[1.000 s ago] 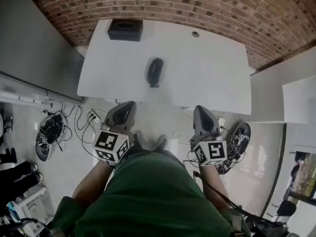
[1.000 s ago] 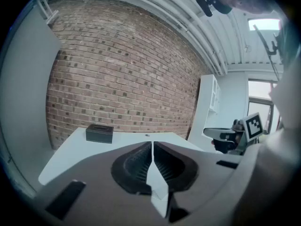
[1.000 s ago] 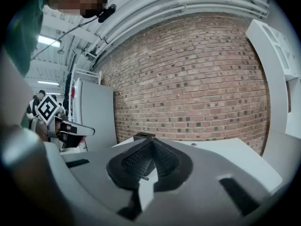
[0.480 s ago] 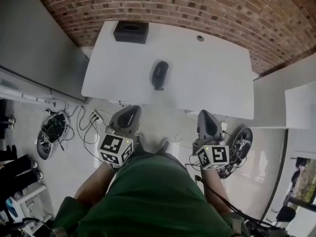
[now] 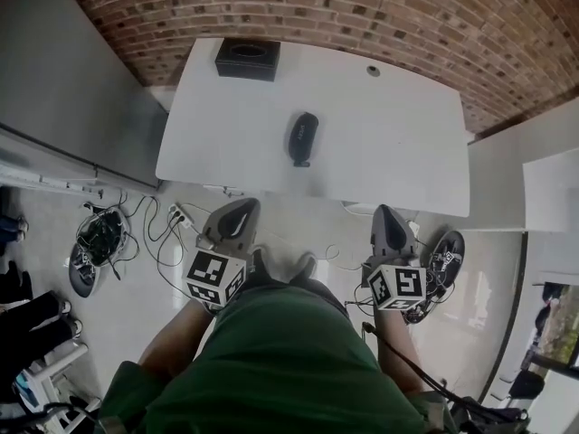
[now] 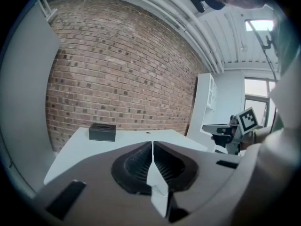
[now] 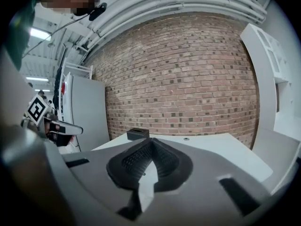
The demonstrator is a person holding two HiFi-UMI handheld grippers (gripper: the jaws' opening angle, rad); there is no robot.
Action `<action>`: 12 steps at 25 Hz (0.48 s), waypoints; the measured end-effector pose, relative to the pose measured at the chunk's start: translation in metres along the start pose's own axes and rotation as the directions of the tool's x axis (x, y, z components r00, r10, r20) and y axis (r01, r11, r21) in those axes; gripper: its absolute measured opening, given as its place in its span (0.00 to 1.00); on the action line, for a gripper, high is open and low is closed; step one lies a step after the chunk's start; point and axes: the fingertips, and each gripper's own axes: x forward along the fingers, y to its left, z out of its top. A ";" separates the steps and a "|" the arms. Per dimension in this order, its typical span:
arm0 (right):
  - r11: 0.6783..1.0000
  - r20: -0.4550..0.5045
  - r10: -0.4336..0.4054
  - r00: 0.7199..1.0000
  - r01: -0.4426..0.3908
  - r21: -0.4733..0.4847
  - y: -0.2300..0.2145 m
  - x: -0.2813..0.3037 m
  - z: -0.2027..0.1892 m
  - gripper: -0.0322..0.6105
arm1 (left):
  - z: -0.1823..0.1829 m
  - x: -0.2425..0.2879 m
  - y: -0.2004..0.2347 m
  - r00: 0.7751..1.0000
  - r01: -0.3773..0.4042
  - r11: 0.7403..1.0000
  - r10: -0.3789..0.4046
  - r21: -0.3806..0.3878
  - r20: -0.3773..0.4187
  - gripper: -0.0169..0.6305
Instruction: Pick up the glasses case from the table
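Ahead, glasses case (image 5: 303, 138), beyond left hand-held gripper (image 5: 242, 206)

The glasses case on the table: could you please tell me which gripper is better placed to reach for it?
Left, probably. In the head view the glasses case lies nearer the left gripper than the right gripper. Both are shut and short of the table, so either must open first.

Ahead of me a red brick wall (image 5: 362, 7) stands behind a white table (image 5: 389, 152), with a tall grey cabinet (image 5: 63, 89) to my left and white shelving (image 7: 270, 65) to my right. The pale floor (image 5: 127, 306) below carries tangled cables (image 5: 167, 233). Overhead, pipes (image 7: 188, 4) cross the ceiling near a strip light (image 6: 257, 25), and a window (image 6: 256, 95) glows at the right.
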 end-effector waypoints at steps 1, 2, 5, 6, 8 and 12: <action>0.999 -0.001 -0.014 1.000 0.014 -0.030 0.003 0.000 0.002 0.05 | 0.001 -0.002 0.006 1.000 -0.002 1.000 0.002 0.018 0.004 0.04; 0.997 -0.002 -0.031 1.000 0.031 -0.065 0.006 0.000 0.004 0.05 | 0.002 -0.004 0.013 1.000 -0.007 0.999 0.007 0.032 0.007 0.04; 0.976 -0.006 -0.096 0.995 0.093 -0.195 0.013 -0.004 0.012 0.05 | 0.002 -0.008 0.033 1.000 -0.014 0.999 0.013 0.036 0.007 0.05; 0.965 -0.013 -0.120 0.993 0.113 -0.236 0.014 -0.006 0.013 0.05 | 0.002 -0.008 0.040 1.000 -0.010 1.000 0.010 0.029 0.005 0.05; 0.944 -0.031 -0.162 0.986 0.145 -0.296 0.016 -0.006 0.015 0.09 | -0.001 -0.006 0.053 1.000 -0.003 1.000 0.003 0.017 -0.005 0.15; 0.948 -0.009 -0.200 0.980 0.192 -0.255 0.008 -0.009 0.014 0.28 | -0.010 -0.001 0.069 1.000 0.008 1.000 -0.007 0.011 -0.030 0.25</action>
